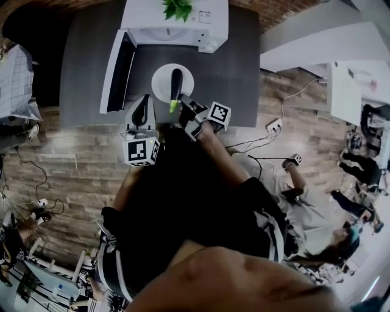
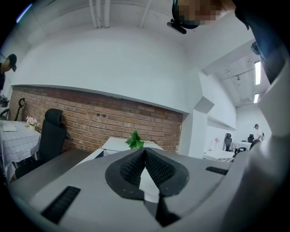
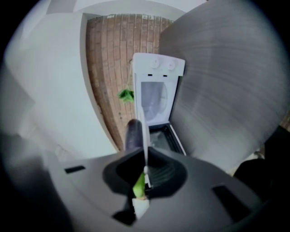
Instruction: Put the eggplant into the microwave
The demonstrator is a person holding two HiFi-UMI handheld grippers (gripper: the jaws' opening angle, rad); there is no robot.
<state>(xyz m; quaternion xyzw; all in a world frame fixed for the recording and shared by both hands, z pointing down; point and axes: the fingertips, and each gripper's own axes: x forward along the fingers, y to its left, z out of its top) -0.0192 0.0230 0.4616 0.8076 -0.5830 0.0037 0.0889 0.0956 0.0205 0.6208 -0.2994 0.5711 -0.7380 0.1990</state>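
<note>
right gripper point(image 3: 144, 176) jaws pinch plate point(image 1: 159, 84) rim, eggplant point(image 1: 176, 82) aboard | left gripper point(image 2: 145, 152) jaws together | microwave point(image 1: 146, 17) door point(image 1: 119, 70) open

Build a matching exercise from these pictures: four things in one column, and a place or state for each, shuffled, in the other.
Things:
1. eggplant
2. plant
3. microwave door
4. left gripper

Places or states:
A. jaws together, nothing between them
B. lying on the white plate
C. on top of the microwave
D. swung open

Pairs: 1-B, 2-C, 3-D, 4-A
</note>
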